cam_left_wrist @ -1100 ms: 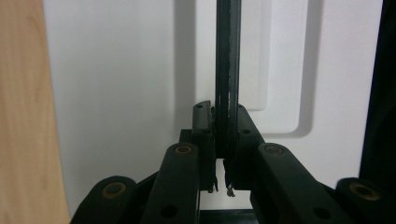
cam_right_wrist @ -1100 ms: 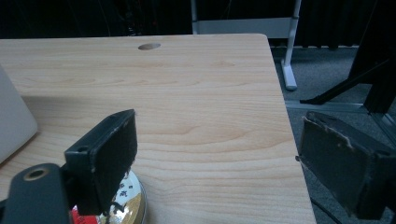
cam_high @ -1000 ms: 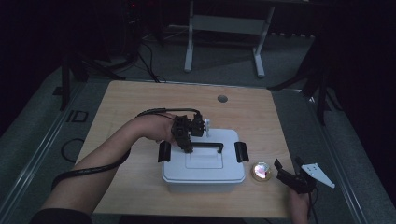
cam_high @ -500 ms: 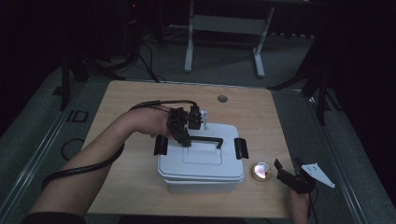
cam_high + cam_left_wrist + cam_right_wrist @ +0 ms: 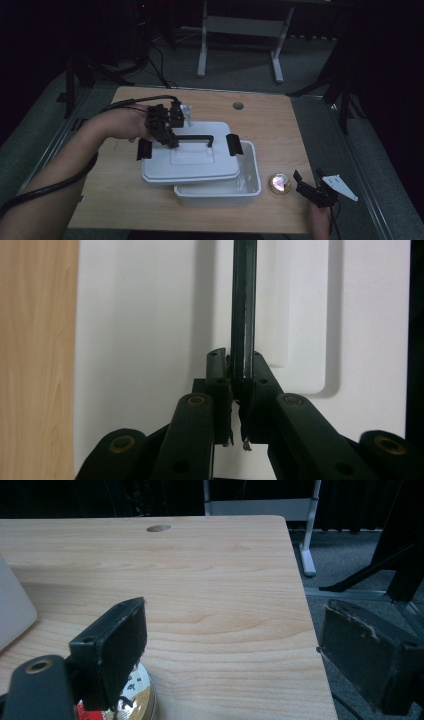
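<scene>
**One lid lifted clear, its box open beneath**

One hand does the work at this moment. The left hand-held gripper has its jaws closed tight on the black handle of the white lid; in the left gripper view the pads pinch the bar of the handle from both sides, with the bar running straight away from the jaws across the lid. The grip sits at the handle's left end, not its middle, so the lid hangs a little off balance, tilted and raised above the white box.

The lid's long axis lies across the desk, left to right, parallel to the box's own long side. It is offset to the left and towards the far edge, so the box's right end and front rim stand uncovered. The black clips at the lid's two ends hang loose.

The right hand-held gripper rests near the desk's right front corner, jaws spread wide and holding nothing, just beside a small round tin. It is the nearer hand to the open box.

Bare desk to the left looks the likely place to set the lid down.
</scene>
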`<state>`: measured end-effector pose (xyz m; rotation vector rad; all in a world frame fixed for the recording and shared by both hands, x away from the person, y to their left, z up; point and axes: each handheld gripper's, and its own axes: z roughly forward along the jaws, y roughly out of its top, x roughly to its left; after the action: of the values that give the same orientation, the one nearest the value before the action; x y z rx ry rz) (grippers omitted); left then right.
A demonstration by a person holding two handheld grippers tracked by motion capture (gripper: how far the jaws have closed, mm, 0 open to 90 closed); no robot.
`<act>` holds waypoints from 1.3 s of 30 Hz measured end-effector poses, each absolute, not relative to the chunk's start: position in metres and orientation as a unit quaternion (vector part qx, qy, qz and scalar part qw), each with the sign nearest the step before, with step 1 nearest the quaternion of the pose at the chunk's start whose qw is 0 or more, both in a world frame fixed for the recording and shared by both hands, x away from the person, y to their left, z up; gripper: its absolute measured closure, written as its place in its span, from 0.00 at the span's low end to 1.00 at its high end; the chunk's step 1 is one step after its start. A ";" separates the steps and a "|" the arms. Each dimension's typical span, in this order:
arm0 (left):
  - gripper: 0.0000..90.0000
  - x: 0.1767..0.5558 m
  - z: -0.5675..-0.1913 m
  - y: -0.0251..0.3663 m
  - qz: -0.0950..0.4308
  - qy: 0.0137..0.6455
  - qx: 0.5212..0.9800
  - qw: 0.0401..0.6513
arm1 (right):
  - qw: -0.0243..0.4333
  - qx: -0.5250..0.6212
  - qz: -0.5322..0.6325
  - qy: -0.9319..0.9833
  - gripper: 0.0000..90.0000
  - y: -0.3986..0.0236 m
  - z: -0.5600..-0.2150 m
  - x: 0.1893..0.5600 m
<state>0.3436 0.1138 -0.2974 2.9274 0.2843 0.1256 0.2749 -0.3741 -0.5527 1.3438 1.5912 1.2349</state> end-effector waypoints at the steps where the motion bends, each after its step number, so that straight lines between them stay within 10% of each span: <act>1: 0.92 0.343 -0.296 0.121 0.044 0.102 0.989 0.097 | 0.352 0.520 0.477 0.615 0.13 -0.374 -0.553 0.275; 25: 0.92 0.325 -0.316 0.274 0.056 0.271 0.955 0.111 | 0.356 0.520 0.469 0.619 0.13 -0.372 -0.553 0.276; 39: 0.92 0.341 -0.395 0.309 0.036 0.338 0.933 0.119 | 0.357 0.520 0.467 0.620 0.13 -0.372 -0.553 0.276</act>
<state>0.3412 0.3091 -0.3950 2.7273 0.9872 0.1054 0.2759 -0.3718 -0.5526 1.3418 1.6000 1.2060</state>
